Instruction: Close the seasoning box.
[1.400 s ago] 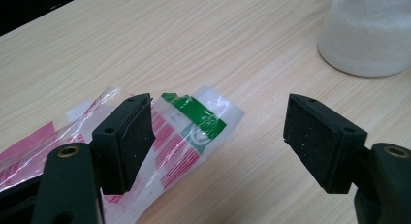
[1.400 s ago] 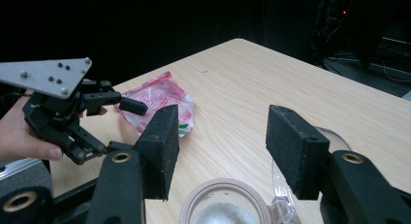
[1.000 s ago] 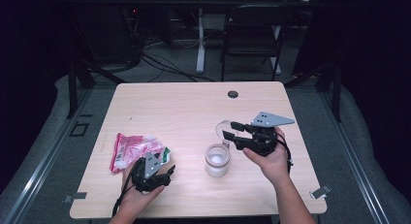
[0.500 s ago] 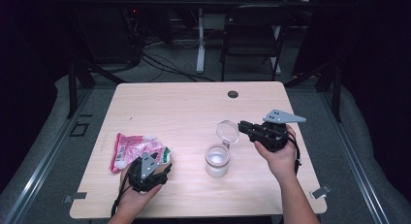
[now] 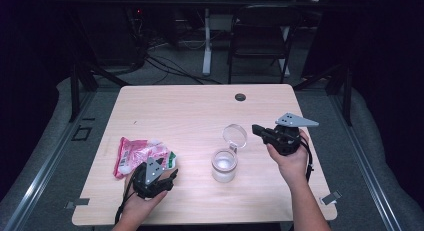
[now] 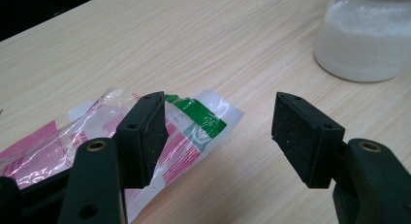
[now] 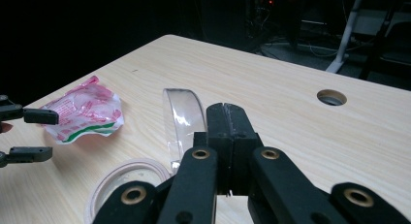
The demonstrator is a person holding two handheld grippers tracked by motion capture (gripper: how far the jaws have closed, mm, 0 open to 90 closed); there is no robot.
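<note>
Pale wood-grain covers the desk (image 5: pixel 200 111), which stands in a dark room with a small round cable hole (image 5: pixel 240 97) near its far edge. Near the front left lies a crinkled pink, white and green plastic packet (image 5: pixel 135 153), flat on the wood. Just right of centre stands a clear jar (image 5: pixel 223 164) partly filled with white powder, its hinged clear lid (image 5: pixel 235 136) tipped up and back, so the mouth is open, likely to take what the packet holds. The person's right hand holds the right claw (image 5: pixel 257 129) level, just beside the raised lid; its jaws have just been closing and now stand pressed together with nothing between them, though whether they touch the lid is hard to tell. The left claw (image 5: pixel 167 177) rests low at the packet's near corner, jaws apart, one pad (image 6: pixel 145 132) over the packet's edge and the other pad above bare wood, seemingly lined up to pinch the packet without yet gripping it.
</note>
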